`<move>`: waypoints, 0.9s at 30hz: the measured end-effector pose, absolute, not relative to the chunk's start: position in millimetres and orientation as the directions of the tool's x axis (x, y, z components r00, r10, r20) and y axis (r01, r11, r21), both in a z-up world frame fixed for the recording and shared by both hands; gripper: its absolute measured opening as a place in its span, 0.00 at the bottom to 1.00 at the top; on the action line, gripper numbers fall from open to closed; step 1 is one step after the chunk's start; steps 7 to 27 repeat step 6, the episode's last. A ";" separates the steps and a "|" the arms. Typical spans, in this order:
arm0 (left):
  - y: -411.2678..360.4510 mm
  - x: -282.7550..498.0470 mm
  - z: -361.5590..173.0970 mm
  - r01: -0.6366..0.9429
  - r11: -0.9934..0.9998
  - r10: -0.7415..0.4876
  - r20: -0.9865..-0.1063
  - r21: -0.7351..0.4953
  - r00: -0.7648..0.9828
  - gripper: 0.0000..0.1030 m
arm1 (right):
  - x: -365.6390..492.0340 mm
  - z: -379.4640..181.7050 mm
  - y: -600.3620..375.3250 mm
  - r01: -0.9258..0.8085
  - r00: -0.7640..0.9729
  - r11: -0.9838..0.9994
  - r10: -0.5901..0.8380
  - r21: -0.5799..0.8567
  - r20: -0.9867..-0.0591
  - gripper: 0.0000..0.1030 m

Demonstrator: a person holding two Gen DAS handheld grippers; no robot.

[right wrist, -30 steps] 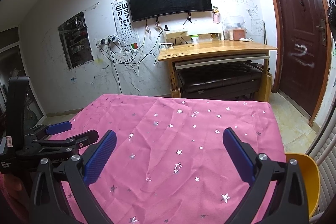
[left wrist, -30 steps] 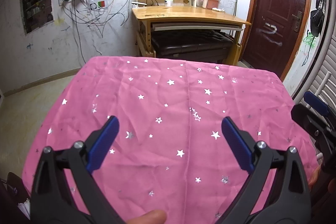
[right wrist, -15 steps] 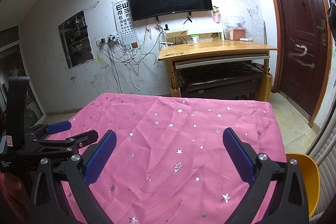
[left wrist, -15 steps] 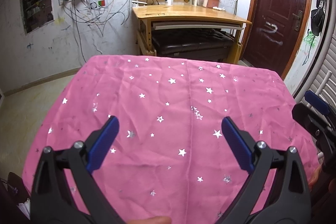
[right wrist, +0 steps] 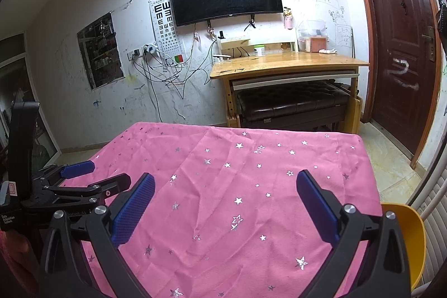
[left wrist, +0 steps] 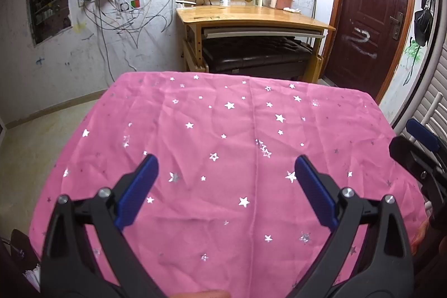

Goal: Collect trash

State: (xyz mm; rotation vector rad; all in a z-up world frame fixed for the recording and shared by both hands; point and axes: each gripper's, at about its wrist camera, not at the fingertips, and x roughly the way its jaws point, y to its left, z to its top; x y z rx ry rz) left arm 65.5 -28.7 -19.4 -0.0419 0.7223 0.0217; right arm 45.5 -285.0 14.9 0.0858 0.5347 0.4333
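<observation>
A table covered by a pink cloth with silver stars (left wrist: 223, 158) fills both views; it also shows in the right wrist view (right wrist: 237, 186). No trash shows on it. My left gripper (left wrist: 225, 166) is open and empty above the near part of the cloth. My right gripper (right wrist: 225, 183) is open and empty above the cloth. The left gripper shows at the left edge of the right wrist view (right wrist: 83, 178). The right gripper shows at the right edge of the left wrist view (left wrist: 419, 147).
A yellow container (right wrist: 410, 236) stands off the table's right side. A wooden desk (left wrist: 251, 16) with a dark bench (left wrist: 257, 55) under it stands against the far wall. A brown door (left wrist: 374, 10) is at the right. Cables (left wrist: 123, 18) hang on the wall.
The left wrist view has tilted up and back slightly, so the cloth sits a little lower in frame. The right gripper has barely moved. Both grippers stay open.
</observation>
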 end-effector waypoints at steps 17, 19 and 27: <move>-27.5 64.9 -20.4 -0.034 0.999 0.005 -0.665 -0.031 0.747 0.91 | 47.3 12.8 -283.4 -0.376 0.771 0.907 0.420 0.189 -0.479 0.92; -27.5 64.9 -20.4 -0.034 0.999 0.005 -0.665 -0.031 0.747 0.91 | 47.3 12.8 -283.4 -0.376 0.771 0.907 0.420 0.189 -0.479 0.92; -27.5 64.9 -20.4 -0.034 0.999 0.005 -0.665 -0.031 0.747 0.91 | 47.3 12.8 -283.4 -0.376 0.771 0.907 0.420 0.189 -0.479 0.92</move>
